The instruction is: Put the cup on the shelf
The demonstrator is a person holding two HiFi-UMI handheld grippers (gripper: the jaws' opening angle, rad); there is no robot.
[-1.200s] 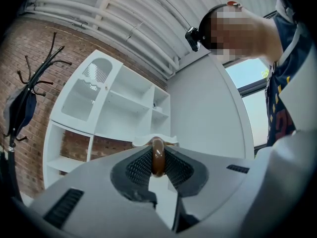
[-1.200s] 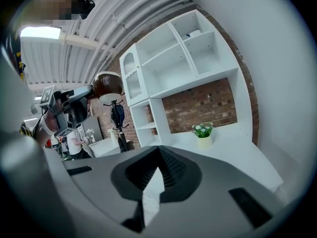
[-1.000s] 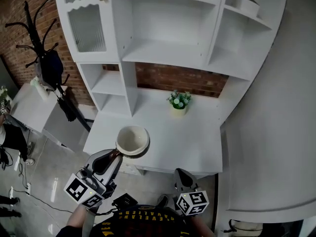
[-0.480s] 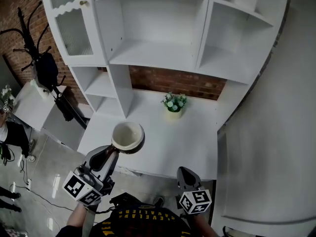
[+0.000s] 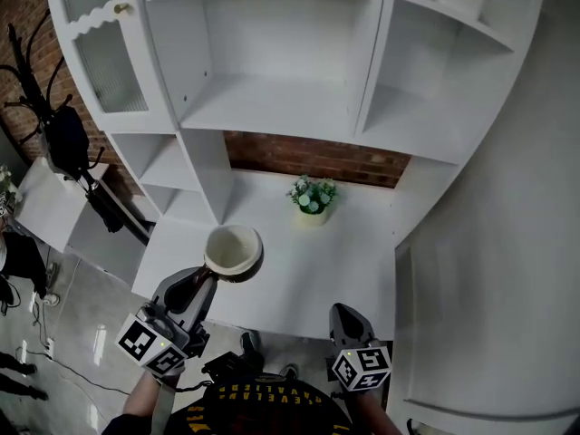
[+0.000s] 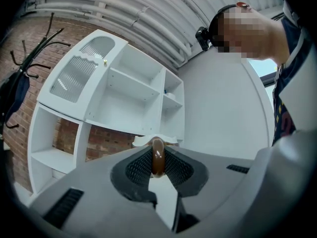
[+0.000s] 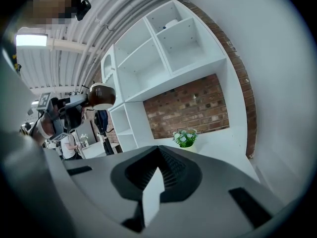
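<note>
- two grippers sit low in the head view, before a white desk [image 5: 313,261] and a white shelf unit [image 5: 272,107] on a brick wall. a coat rack [image 5: 54,125] stands at left and a small plant [image 5: 312,198] at the desk's back. the cup [image 5: 233,252] hangs over the desk's front left, mouth up, axis near upright, handle toward the left gripper [image 5: 208,284]. the right gripper [image 5: 344,320] is well apart.
- left gripper view: the jaws clench the cup's brown handle [image 6: 157,155], seen close only here, with the pale rim just beyond.
- right gripper view: the jaws are pressed together and empty. only this view shows the cup's brown outer wall side-on.
</note>
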